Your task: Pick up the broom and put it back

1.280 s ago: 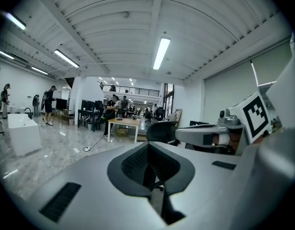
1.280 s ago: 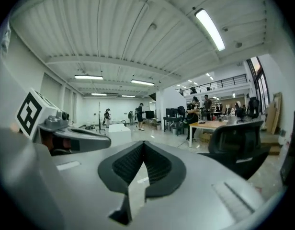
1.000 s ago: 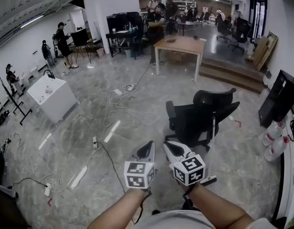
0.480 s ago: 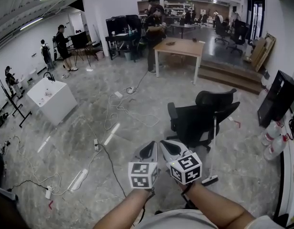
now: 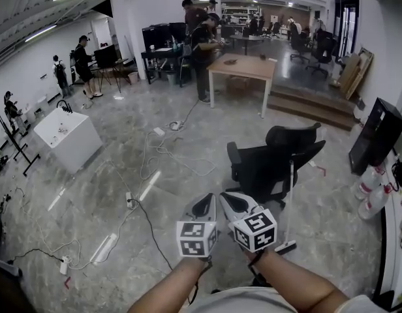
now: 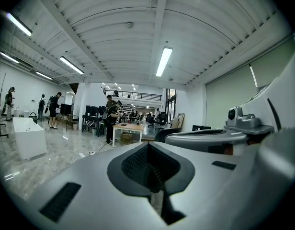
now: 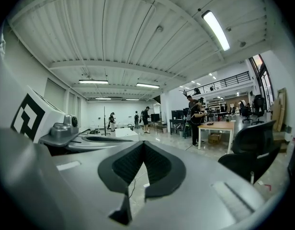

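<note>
The broom stands upright against the black office chair, its white handle by the seat and its dark head on the floor at the right. My left gripper and right gripper are side by side low in the head view, left of the broom and apart from it. Both are shut and empty. The left gripper shows its jaws closed together in its own view. So does the right gripper, with the chair ahead on its right.
Cables trail over the grey floor to the left. A white box stands at the left, a wooden table with people beside it at the back, a black cabinet and water bottles at the right wall.
Both grippers shifted slightly to the right in the head view a second ago and have kept still since. The people by the wooden table have moved.
</note>
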{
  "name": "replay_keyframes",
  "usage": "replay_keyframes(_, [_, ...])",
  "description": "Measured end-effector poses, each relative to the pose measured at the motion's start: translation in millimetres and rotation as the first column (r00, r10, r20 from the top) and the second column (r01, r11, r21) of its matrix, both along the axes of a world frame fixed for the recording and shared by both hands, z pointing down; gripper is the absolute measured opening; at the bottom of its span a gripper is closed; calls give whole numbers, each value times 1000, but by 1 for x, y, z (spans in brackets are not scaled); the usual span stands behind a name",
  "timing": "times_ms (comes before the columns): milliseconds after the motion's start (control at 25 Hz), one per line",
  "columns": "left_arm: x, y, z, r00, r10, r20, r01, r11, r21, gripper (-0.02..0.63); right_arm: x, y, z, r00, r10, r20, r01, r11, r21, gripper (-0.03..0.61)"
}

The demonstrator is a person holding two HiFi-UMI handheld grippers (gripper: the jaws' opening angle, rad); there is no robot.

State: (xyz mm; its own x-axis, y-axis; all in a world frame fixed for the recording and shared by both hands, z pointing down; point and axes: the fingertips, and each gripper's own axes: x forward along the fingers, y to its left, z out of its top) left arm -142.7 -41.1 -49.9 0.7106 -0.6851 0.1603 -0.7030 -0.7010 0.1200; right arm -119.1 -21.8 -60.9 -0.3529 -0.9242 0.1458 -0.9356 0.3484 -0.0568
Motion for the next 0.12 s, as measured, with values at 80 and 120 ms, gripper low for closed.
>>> replay_keyframes(80, [1,1,2,1000,4,-1,-4,1000,-4,5,1,2,2,1000,3,-1,-3,1000,-2,3])
replay_keyframes(120, [2,2,3,1000,6,-2,-6,1000,-5,5,2,3,3,1000,5,-1,-5,1000,-3,3])
